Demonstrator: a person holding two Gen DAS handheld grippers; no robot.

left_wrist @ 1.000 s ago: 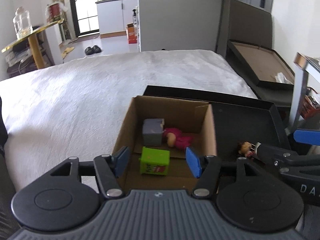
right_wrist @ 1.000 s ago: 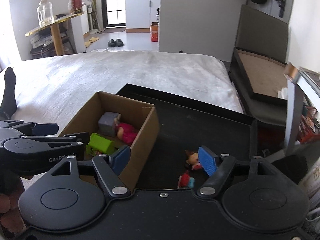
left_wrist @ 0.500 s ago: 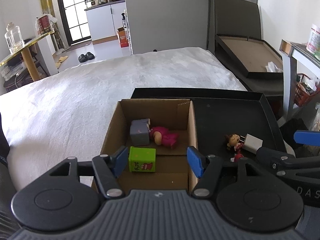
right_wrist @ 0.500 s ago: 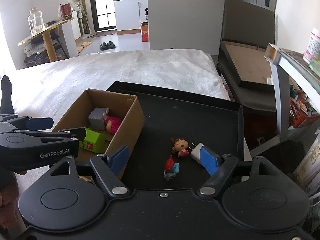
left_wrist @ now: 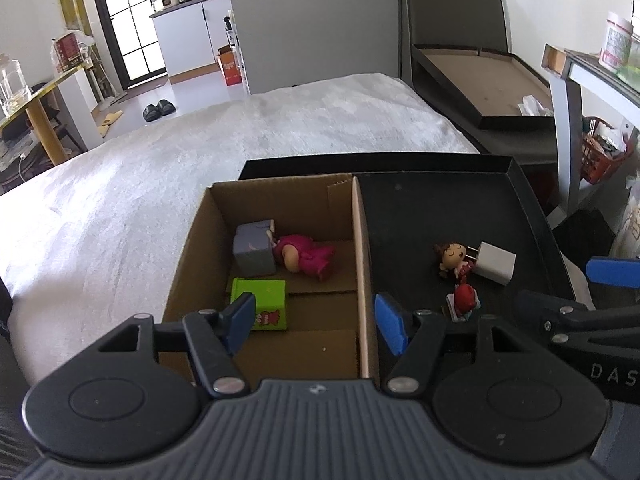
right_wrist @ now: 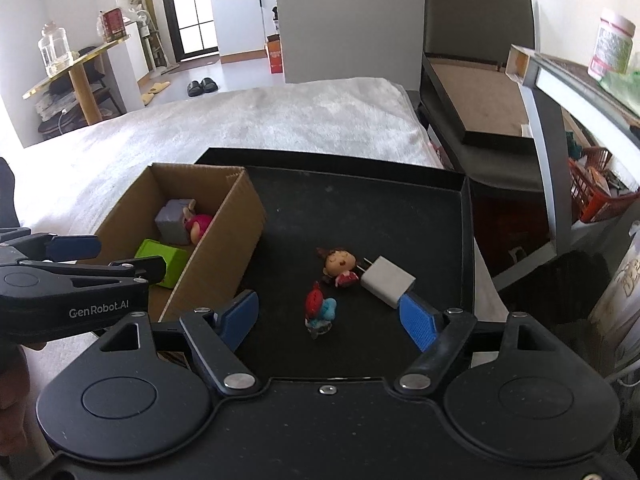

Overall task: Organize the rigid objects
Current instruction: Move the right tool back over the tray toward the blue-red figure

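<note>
A cardboard box (left_wrist: 362, 240) (right_wrist: 236, 236) stands in the left part of a black tray (left_wrist: 432, 208) (right_wrist: 360, 208). Inside lie a grey cube (left_wrist: 254, 247) (right_wrist: 173, 225), a pink doll (left_wrist: 306, 255) (right_wrist: 199, 226) and a green block (left_wrist: 266, 304) (right_wrist: 164, 262). On the tray floor lie a brown-haired doll (left_wrist: 454, 258) (right_wrist: 340, 265), a white plug adapter (left_wrist: 494, 263) (right_wrist: 387, 281) and a red-and-blue figure (left_wrist: 464, 299) (right_wrist: 320, 308). My left gripper (left_wrist: 316, 320) is open above the box's near end. My right gripper (right_wrist: 330, 316) is open, empty, with the red-and-blue figure between its fingers' lines.
The tray rests on a white bed cover (left_wrist: 160, 168). A dark lid with a brown lining (left_wrist: 480, 88) (right_wrist: 476, 96) leans at the right, beside a grey shelf (right_wrist: 560, 92) holding jars. A gold table (right_wrist: 76, 68) stands far left.
Both views have shifted: box and tray now sit more squarely ahead, and the doll, adapter and red-and-blue figure have come fully into view ahead of the right gripper. Both grippers stay open.
</note>
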